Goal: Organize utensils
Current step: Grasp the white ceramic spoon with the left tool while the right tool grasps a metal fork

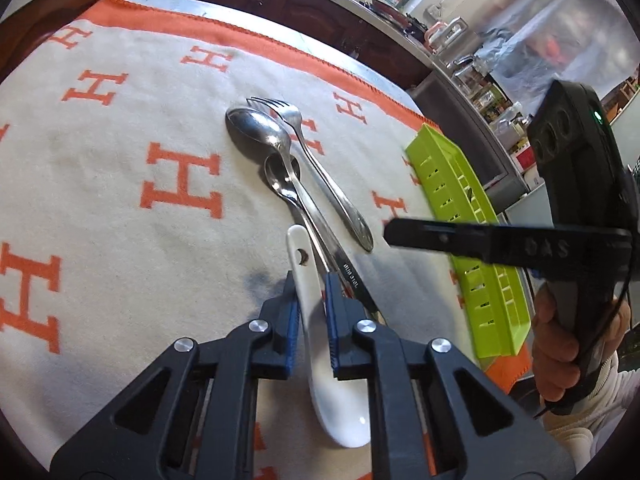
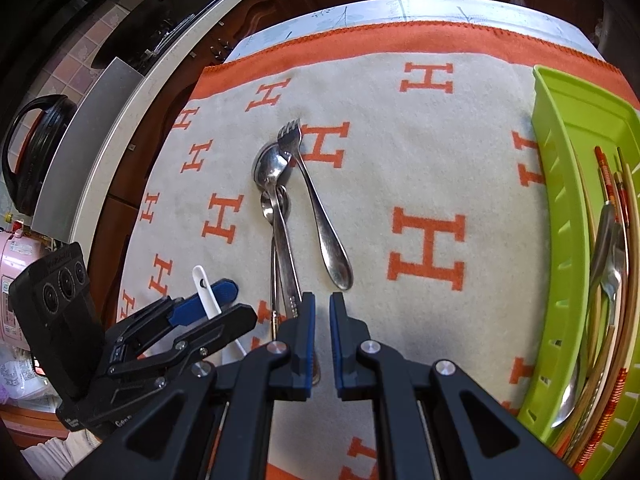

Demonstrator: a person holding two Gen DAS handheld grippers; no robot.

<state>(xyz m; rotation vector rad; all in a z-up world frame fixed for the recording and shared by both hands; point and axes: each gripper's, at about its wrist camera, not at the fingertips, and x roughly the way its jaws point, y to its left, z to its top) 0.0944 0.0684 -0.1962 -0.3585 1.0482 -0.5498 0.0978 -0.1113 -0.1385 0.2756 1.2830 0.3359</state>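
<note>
Left gripper (image 1: 311, 280) clamped on the handle of a white ceramic soup spoon (image 1: 320, 344), down on the cream blanket with orange H letters (image 1: 120, 120). Right gripper (image 2: 322, 306) clenched, nothing between the pads, hovering by the steel spoons (image 2: 276, 184) and steel fork (image 2: 316, 200). Only the right view looks inside the lime-green slotted plastic tray (image 2: 560, 216): chopsticks and cutlery in there already. Stamped lettering on one handle, too blurry to read.

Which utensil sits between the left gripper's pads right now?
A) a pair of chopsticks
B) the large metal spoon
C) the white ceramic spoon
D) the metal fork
C: the left gripper is closed on the handle of the white ceramic spoon, while the fork and the metal spoons lie untouched on the cloth.
</note>
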